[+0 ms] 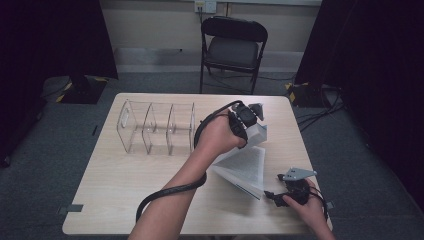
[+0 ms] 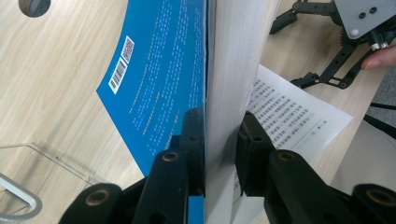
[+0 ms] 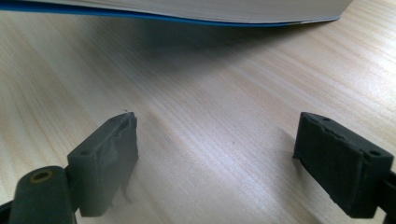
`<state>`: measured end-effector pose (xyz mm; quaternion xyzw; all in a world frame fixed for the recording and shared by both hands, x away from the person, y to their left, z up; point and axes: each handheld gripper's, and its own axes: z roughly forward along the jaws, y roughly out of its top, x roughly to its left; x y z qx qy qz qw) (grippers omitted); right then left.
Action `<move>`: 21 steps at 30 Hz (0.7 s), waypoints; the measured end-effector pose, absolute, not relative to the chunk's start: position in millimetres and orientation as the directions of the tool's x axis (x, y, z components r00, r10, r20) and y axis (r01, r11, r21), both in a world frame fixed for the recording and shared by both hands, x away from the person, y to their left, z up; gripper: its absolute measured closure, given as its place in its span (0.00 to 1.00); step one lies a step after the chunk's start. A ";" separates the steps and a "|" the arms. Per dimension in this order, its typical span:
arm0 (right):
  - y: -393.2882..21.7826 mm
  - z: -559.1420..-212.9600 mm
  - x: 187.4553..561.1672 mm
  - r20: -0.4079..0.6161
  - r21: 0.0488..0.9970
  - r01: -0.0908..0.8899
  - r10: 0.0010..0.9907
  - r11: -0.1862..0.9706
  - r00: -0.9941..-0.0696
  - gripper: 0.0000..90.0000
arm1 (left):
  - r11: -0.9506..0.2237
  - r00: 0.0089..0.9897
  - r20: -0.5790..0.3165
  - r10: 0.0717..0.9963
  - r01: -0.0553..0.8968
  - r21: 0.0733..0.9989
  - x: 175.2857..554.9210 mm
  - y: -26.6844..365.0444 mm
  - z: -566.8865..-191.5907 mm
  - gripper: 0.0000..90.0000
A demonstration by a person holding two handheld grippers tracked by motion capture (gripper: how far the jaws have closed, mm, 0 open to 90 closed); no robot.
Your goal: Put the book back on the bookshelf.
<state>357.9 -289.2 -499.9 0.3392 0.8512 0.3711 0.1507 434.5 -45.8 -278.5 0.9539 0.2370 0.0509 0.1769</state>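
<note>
Both forearms are bare, no sleeves showing. The left gripper is black, topped by a grey three-cornered plate, with a thick black cable trailing from it. The right gripper has the same grey plate with dark screws, slim black linkage arms with brass-coloured pivots, and blocky black jaws

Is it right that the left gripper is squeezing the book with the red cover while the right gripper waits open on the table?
Not quite: the cover is blue, not red. The left gripper view shows the left gripper clamped on the book, whose cover is blue with white print and a barcode. The rest holds: the right gripper waits open above the table.
</note>
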 end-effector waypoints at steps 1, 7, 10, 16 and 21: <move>-289.1 -500.0 357.9 -0.004 0.734 0.466 0.689 0.494 -0.725 0.15 | -0.822 0.881 0.009 0.473 0.438 0.363 434.1 -45.8 -278.2 0.84; -289.2 -499.9 358.1 -0.003 0.734 0.466 0.688 0.495 -0.726 0.15 | -0.833 0.887 0.016 0.461 0.426 0.353 432.2 -45.9 -275.4 0.84; -289.4 -500.0 358.4 -0.004 0.732 0.465 0.686 0.497 -0.728 0.15 | -0.824 0.881 0.007 0.474 0.441 0.355 429.5 -45.7 -273.6 0.84; -289.5 -500.0 359.1 -0.002 0.733 0.465 0.685 0.497 -0.729 0.15 | -0.827 0.882 0.009 0.470 0.437 0.353 427.2 -45.2 -270.6 0.84; -289.5 -500.0 359.1 -0.002 0.733 0.465 0.685 0.497 -0.729 0.15 | -0.827 0.882 0.015 0.471 0.435 0.357 426.0 -44.8 -269.1 0.84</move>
